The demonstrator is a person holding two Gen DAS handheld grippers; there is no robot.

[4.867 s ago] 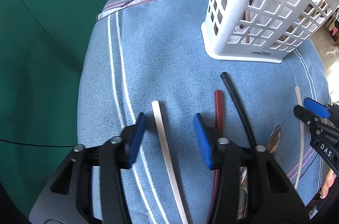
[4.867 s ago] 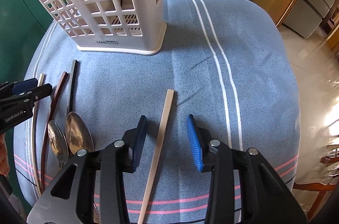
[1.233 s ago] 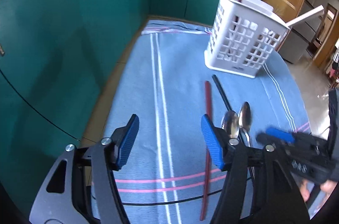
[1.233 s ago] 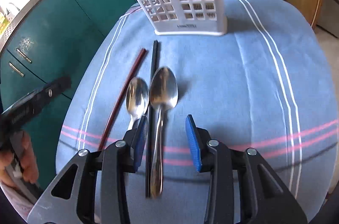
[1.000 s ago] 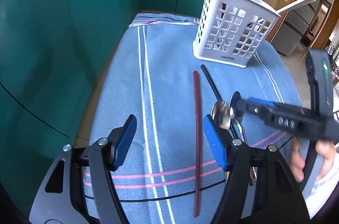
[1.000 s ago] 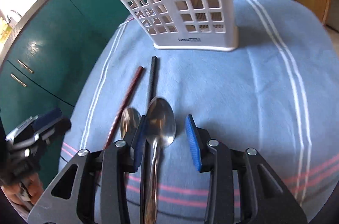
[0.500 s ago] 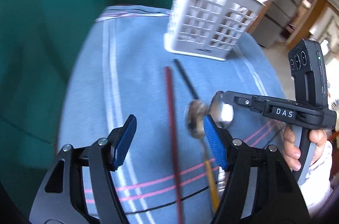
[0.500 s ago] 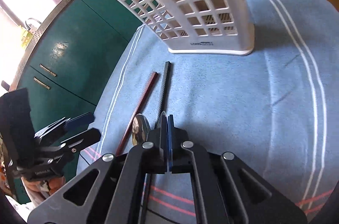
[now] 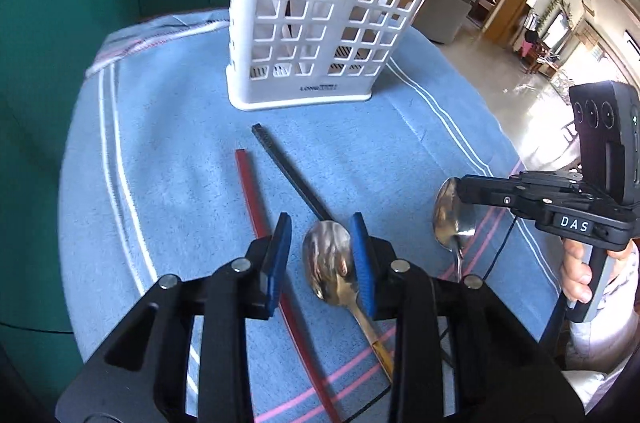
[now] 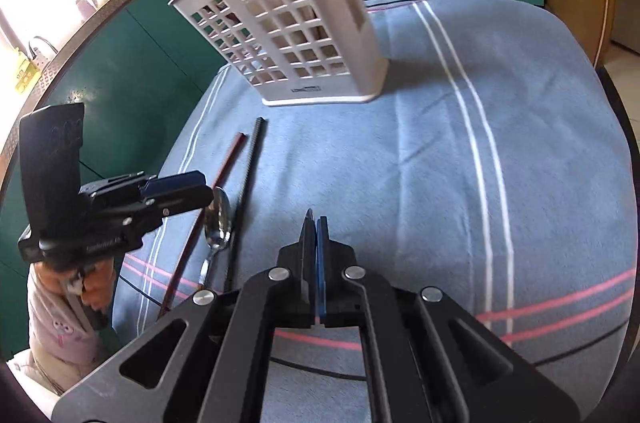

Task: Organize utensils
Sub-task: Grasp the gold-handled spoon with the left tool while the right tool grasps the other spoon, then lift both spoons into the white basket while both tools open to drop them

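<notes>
Since a second ago right gripper [image 9: 460, 187] has clenched on the larger spoon [image 9: 452, 219] and lifted it off the table [image 9: 168, 183]. Left gripper [image 9: 322, 247], jaws closing, straddles the smaller spoon [image 9: 330, 263], which lies near the white basket [image 9: 320, 35], not yet pinched.

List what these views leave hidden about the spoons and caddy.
- Left wrist view: the first spoon's handle end runs under the left gripper, whose jaws are closing around the bowl.
- Right wrist view: the second spoon is hidden behind the right gripper's shut jaws.
- Both views: the caddy's lattice walls mask its contents.
</notes>
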